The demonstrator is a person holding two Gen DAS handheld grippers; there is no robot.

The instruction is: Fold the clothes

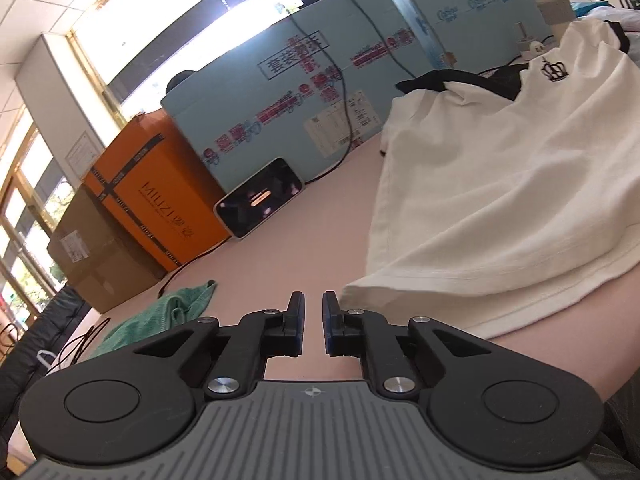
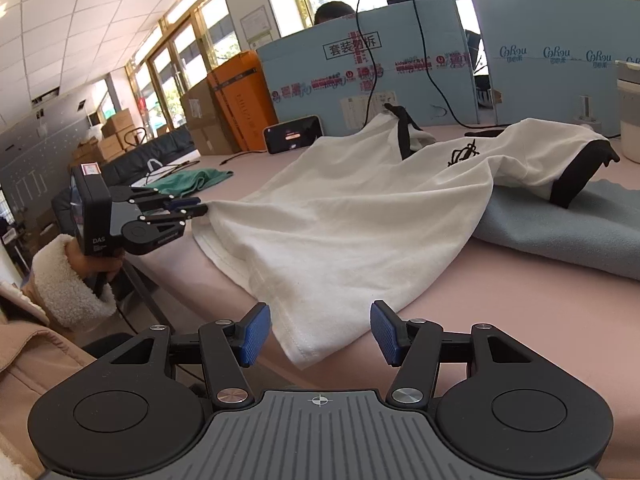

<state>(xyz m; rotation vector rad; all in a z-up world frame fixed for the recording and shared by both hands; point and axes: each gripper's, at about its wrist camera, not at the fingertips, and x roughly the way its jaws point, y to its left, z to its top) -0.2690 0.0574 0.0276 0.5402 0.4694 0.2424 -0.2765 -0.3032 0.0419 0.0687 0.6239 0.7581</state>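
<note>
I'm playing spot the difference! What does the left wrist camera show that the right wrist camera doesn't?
Only left: nothing sits between the left gripper's nearly closed fingers. Only right: the right gripper, a fluffy sleeve and a grey towel. Both: the white shirt, phone, green cloth and orange box.

I see bright windows [image 2: 188, 60] with gold frames on my left, a white tiled ceiling [image 2: 100, 0], and stacked cardboard boxes [image 2: 116, 128] along the wall
</note>
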